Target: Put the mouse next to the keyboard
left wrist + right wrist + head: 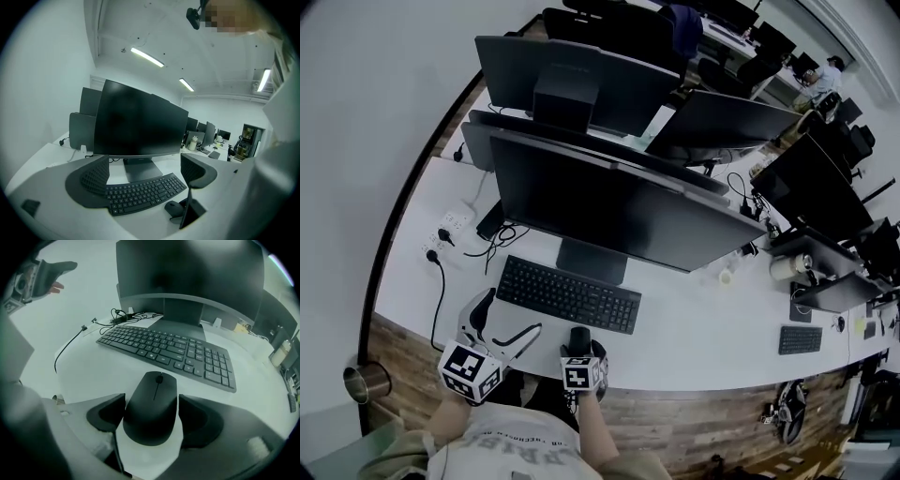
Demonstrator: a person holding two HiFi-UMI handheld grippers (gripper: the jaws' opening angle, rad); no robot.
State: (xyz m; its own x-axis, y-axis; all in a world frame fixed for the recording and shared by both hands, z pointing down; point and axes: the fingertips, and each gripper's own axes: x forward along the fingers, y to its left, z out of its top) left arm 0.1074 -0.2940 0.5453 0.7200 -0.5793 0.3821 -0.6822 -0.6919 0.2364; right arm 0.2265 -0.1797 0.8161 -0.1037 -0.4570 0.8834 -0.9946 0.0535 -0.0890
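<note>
A black mouse (579, 334) sits on the white desk (694, 328), just in front of the black keyboard (568, 293) near its right half. My right gripper (580, 341) is shut on the mouse (152, 411), one jaw against each side. The keyboard (173, 351) lies a short way beyond it. My left gripper (506, 321) stands open and empty at the keyboard's left front corner. In the left gripper view the keyboard (143, 192) shows between the spread jaws of that gripper (144, 164), and the mouse (174, 207) lies at lower right.
A large dark monitor (609, 211) stands behind the keyboard on a stand. A power strip (450, 228) and cables lie at the desk's left. A second small keyboard (800, 339) lies far right. A metal cup (366, 380) stands low at left, beside the desk.
</note>
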